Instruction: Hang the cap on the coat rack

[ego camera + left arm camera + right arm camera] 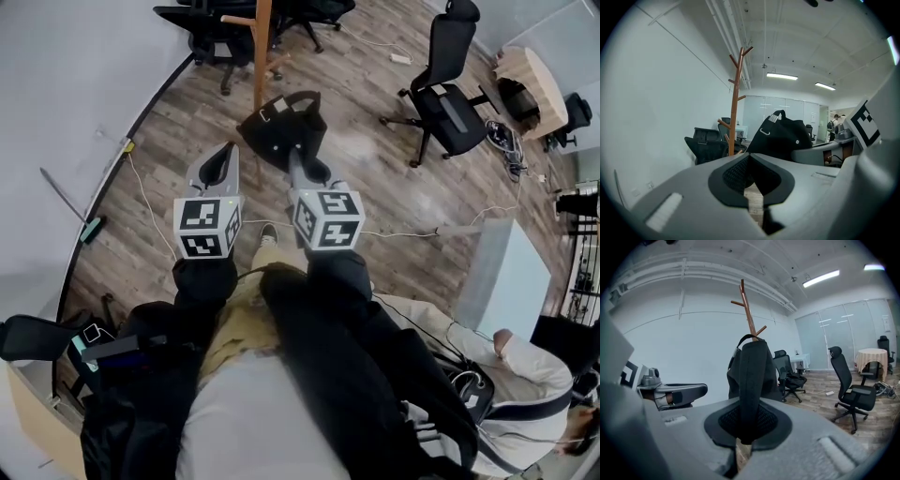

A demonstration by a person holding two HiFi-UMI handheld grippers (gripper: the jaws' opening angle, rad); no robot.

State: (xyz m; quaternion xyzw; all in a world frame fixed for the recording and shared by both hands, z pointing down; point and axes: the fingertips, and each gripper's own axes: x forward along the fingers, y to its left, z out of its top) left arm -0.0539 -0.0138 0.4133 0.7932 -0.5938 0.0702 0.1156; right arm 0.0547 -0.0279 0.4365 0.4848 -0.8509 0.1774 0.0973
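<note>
Because the tall brown wooden coat rack (262, 47) stands ahead, you hold the black fabric cap (281, 127) out toward it, brim clamped in the right tool (300, 157) so its crown stays free; the left tool (223, 157) is closed, empty.

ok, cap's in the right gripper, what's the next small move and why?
Probably carry the cap forward and up toward the coat rack. The right gripper is shut on it, and the rack stands some way ahead, its upper pegs bare and above the cap.
</note>
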